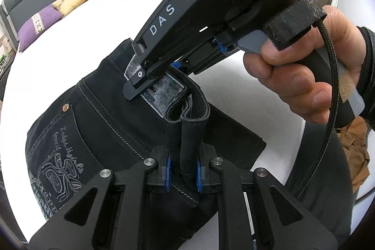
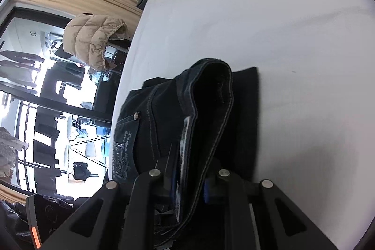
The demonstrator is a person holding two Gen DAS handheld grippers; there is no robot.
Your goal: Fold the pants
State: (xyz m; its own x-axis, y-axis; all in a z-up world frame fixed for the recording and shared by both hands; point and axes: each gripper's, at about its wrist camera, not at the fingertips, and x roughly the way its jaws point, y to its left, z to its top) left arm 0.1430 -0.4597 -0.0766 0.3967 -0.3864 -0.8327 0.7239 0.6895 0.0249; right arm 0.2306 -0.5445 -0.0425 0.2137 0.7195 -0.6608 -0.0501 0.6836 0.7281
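Pants (image 1: 98,123) lay dark on the white bed (image 1: 93,43), waistband lifted. My left gripper (image 1: 184,173) was clamped on a fold of that waistband between its blue pads. My right gripper (image 2: 188,184) pinched the waistband edge near the patch (image 1: 164,90), just beyond.

A: What is cut off at six o'clock?
B: The pants (image 1: 98,123), hidden behind the left gripper (image 1: 183,173).
A: And the embroidered lettering (image 2: 121,156)?
B: Too blurred to read.
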